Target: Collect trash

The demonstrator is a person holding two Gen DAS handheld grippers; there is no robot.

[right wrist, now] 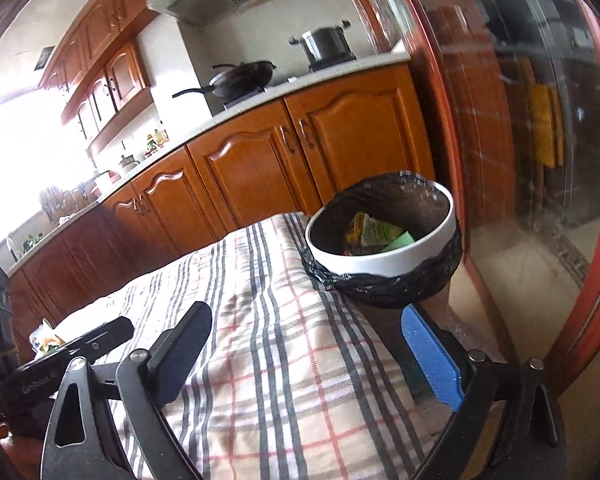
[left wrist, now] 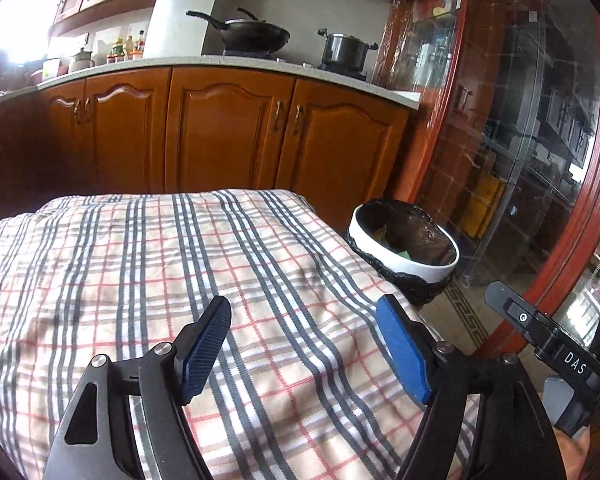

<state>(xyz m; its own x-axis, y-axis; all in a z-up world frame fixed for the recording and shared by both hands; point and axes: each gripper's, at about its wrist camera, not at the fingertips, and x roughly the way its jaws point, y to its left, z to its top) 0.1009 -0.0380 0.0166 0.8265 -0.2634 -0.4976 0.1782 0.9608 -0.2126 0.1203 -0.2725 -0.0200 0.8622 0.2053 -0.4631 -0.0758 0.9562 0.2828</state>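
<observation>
A white-rimmed trash bin (left wrist: 404,248) lined with a black bag stands on the floor off the table's far right corner; it also shows in the right wrist view (right wrist: 384,258) with yellow and green wrappers (right wrist: 374,232) inside. My left gripper (left wrist: 304,336) is open and empty above the checked tablecloth (left wrist: 160,280). My right gripper (right wrist: 304,344) is open and empty over the table's right edge, near the bin. A crumpled wrapper (right wrist: 44,340) lies at the left of the right wrist view, beside the other gripper's body (right wrist: 60,360).
Wooden kitchen cabinets (left wrist: 228,132) run behind the table, with a wok (left wrist: 252,34) and a steel pot (left wrist: 346,50) on the counter. A red-framed glass door (left wrist: 540,140) stands at the right. Part of the right gripper (left wrist: 548,340) shows at the right edge.
</observation>
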